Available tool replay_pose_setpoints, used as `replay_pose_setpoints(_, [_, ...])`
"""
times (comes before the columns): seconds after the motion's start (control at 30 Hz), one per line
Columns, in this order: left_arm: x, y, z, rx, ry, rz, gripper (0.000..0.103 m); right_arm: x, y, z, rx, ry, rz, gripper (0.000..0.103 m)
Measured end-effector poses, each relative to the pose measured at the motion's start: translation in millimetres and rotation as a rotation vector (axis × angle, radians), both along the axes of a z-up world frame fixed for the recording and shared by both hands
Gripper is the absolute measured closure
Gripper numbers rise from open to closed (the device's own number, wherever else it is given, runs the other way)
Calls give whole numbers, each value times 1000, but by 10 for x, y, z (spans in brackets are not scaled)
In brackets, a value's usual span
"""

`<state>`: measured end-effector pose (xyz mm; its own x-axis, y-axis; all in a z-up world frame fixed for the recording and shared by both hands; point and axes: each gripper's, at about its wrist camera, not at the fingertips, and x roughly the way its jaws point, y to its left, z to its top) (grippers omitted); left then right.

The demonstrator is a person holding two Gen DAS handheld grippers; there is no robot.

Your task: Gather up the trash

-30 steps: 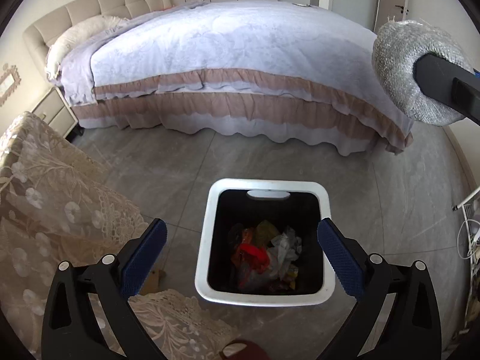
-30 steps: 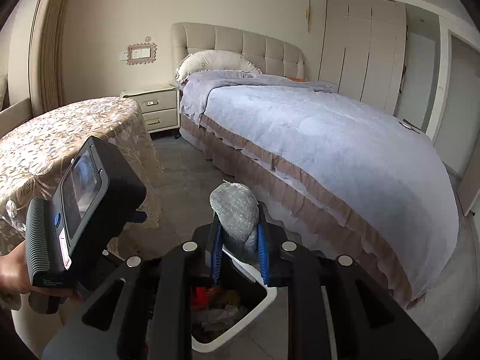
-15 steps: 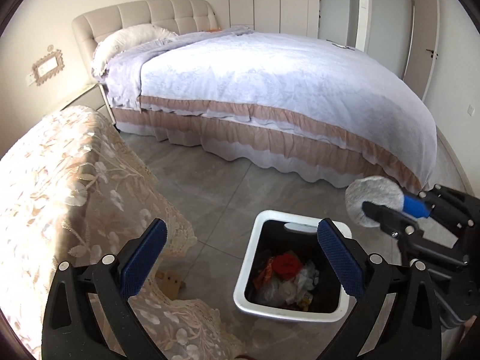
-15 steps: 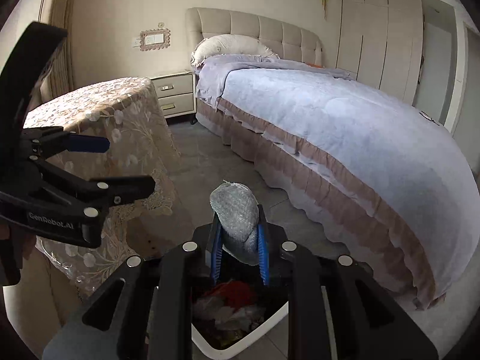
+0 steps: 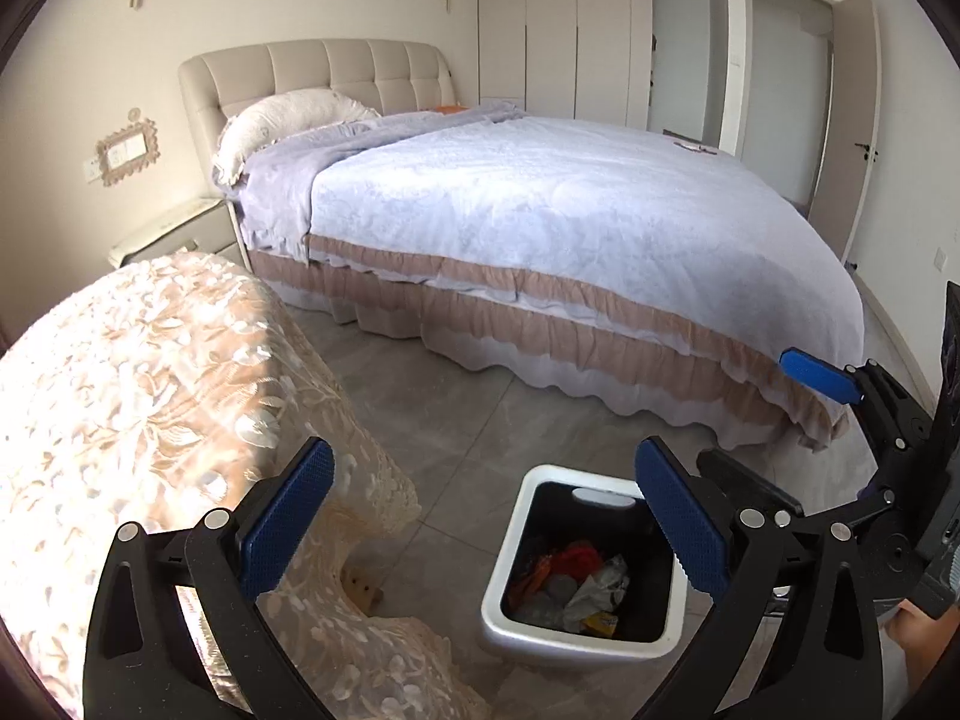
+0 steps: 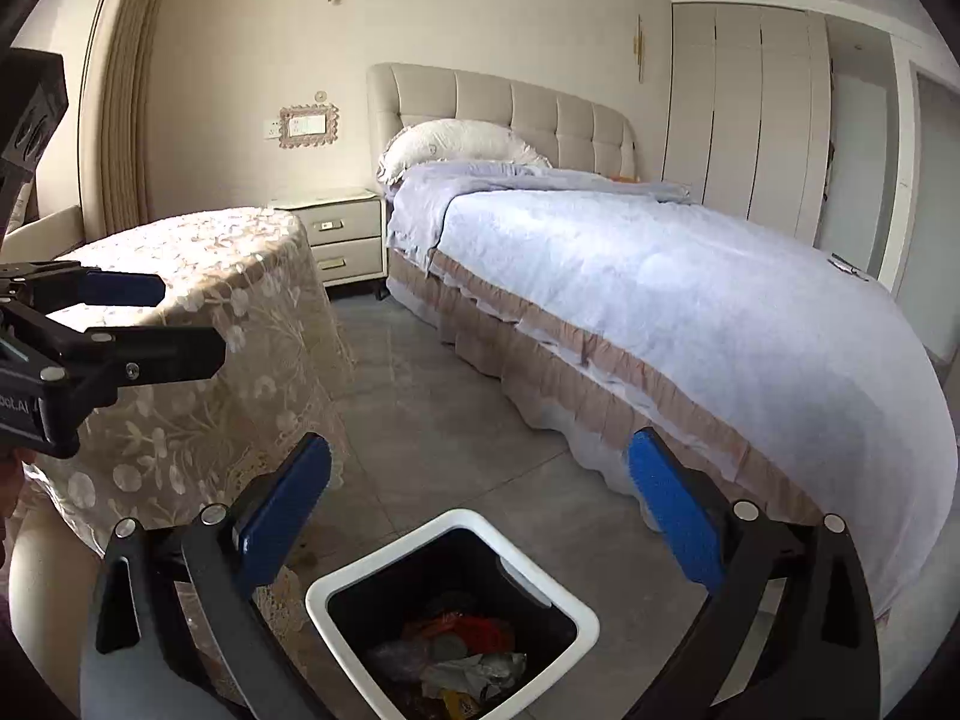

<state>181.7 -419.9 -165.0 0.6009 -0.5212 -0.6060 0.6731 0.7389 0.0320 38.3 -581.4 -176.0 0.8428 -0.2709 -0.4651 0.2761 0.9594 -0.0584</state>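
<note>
1. Here, the left gripper (image 5: 480, 531) hangs over the floor (image 5: 456, 414) with its jaws spread wide and nothing between the blue pads (image 5: 285, 525).
2. Its right finger overlaps the near corner of the white bin (image 5: 510, 546), which stands on the gray floor tiles just beside the round table (image 5: 138, 396) with the lace cloth.
3. Inside the bin lies the trash (image 5: 576, 585): a red wrapper, crumpled clear plastic, a gray round piece and a yellow scrap.
4. The right gripper (image 6: 480, 510) is above the same bin (image 6: 456, 525), jaws also wide apart and holding nothing.
5. From the right wrist view the trash (image 6: 462, 654) sits at the bottom of the black liner, directly below and between the 2 fingers.
6. In the left wrist view the right gripper (image 5: 780, 420) shows at the right edge, 1 blue pad against the bed skirt.
7. In the right wrist view the left gripper (image 6: 174, 321) shows at the left edge, in front of the table (image 6: 240, 276).
8. The bed (image 6: 660, 300) with a pale blue cover fills the background, and a nightstand (image 6: 342, 234) stands between it and the table.
</note>
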Motion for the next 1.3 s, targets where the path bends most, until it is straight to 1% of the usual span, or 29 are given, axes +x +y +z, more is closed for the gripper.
replay_pose_setpoints(0.13, [-104,291,311,-27,-53,22,5,-73,213,424,-42,-95,32,4])
replay_pose_setpoints(0.2, [-148,440,487,-14,-104,49,5,-83,377,619,-64,-140,65,4])
replay_pose_setpoints(0.3, [-289,708,713,31,-216,126,5,-90,678,888,-105,-218,125,4])
replay_pose_setpoints(0.33, [-330,816,782,27,-236,151,5,-85,786,961,-120,-243,139,4])
replay_pose_setpoints(0.43, [-408,1184,974,-6,-252,230,5,-34,1098,1139,-143,-289,185,4])
replay_pose_setpoints(0.53, [-523,1586,1101,-14,-287,313,5,45,1370,1241,-123,-297,247,4])
replay_pose_setpoints(0.6, [-584,1864,1162,10,-300,364,5,101,1559,1270,-126,-294,271,4])
replay_pose_setpoints(0.73, [-675,2354,1252,48,-293,437,5,185,1962,1324,-97,-288,343,4])
replay_pose_setpoints(0.77, [-689,2482,1277,47,-285,447,5,202,2081,1337,-88,-283,368,4])
replay_pose_setpoints(0.9, [-818,2895,1367,25,-302,485,5,265,2552,1425,-42,-269,445,4])
replay_pose_setpoints(0.97, [-883,3093,1415,11,-310,510,5,246,2737,1472,-34,-273,458,4])
replay_pose_setpoints(1.07, [-978,3435,1451,-21,-297,522,5,215,3000,1546,-40,-285,482,4])
replay_pose_setpoints(1.13, [-1019,3609,1436,-29,-285,532,5,206,3142,1559,-48,-293,485,4])
replay_pose_setpoints(1.3, [-1124,3952,1427,-32,-298,565,5,249,3459,1567,-60,-283,504,4])
